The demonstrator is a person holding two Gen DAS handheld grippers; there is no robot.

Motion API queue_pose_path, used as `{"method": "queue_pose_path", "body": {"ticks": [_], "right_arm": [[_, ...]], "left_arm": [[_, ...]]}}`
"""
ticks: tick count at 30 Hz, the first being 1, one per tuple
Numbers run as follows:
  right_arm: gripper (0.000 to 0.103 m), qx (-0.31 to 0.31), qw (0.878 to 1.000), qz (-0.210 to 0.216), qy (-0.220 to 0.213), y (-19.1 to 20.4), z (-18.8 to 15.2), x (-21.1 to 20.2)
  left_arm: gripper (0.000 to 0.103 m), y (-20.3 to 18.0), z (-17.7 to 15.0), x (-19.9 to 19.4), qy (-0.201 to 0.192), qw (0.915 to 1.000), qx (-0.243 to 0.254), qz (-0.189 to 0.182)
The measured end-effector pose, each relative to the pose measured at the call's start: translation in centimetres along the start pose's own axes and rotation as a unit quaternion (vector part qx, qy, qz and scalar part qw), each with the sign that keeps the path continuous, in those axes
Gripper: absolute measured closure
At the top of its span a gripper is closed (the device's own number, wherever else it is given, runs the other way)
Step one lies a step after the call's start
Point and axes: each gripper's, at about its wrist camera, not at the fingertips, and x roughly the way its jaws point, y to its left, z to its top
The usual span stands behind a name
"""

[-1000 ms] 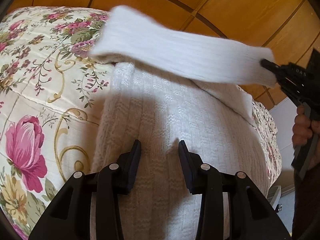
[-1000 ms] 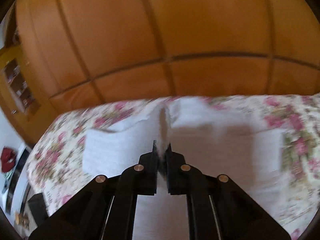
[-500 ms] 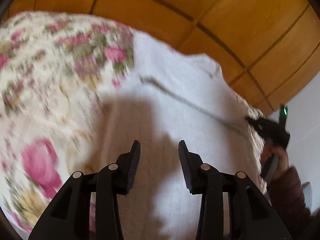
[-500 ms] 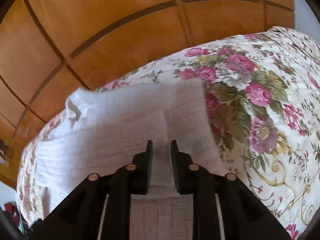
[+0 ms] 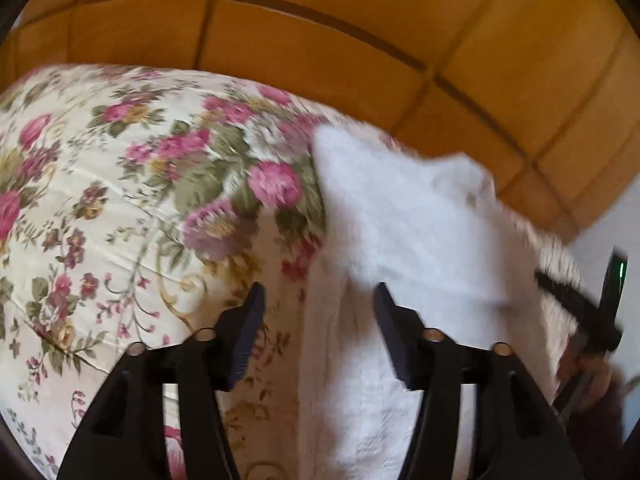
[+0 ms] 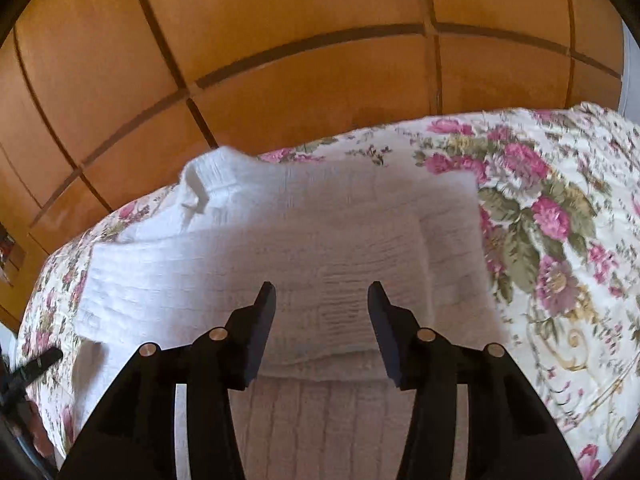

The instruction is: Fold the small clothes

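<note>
Right wrist view: white knit sweater (image 6: 320, 240) lies on the floral bedspread (image 6: 560, 240) with a sleeve folded across it, right gripper (image 6: 322, 300) jaws wide, holding nothing. Left gripper (image 5: 318, 304) jaws wide too (blurry shot), over the sweater's edge.

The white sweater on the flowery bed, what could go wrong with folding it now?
The folded sleeve just lies loose across the white sweater, and both the left gripper and right gripper are open, holding nothing. So it might slide off. The collar end looks bunched, which could leave a lumpy fold. The floral bedspread looks soft, so pressing may wrinkle things.
</note>
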Motion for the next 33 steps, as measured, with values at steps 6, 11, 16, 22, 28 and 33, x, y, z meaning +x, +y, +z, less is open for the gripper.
{"method": "queue_pose_path", "body": {"ticks": [6,11,16,22,28,33], "right_arm": [[0.055,0.009,1.0,-0.007,-0.002,0.2,0.3,1.0],[0.055,0.005,1.0,-0.005,-0.006,0.3,0.7,1.2],[0.053,-0.033,0.999,-0.022,0.012,0.9,-1.2,3.4],[0.044,-0.034,0.999,-0.012,-0.004,1.2,-1.0,2.7],[0.038,-0.03,0.999,0.023,-0.022,1.2,0.3,0.4],[0.037,-0.055,0.998,0.0,-0.012,1.8,0.8,1.7]], "left_arm": [[0.044,-1.5,0.7,4.0,0.02,0.9991,0.014,0.034],[0.07,-0.2,2.0,5.9,0.0,0.997,-0.034,0.07],[0.072,2.9,1.1,5.9,0.002,0.9934,-0.086,0.075],[0.072,3.3,0.3,2.2,-0.014,0.9923,-0.099,0.073],[0.061,-0.8,4.2,0.8,-0.07,0.9967,-0.035,0.022],[0.061,-3.9,6.6,5.4,-0.047,0.9989,0.005,0.001]]}}
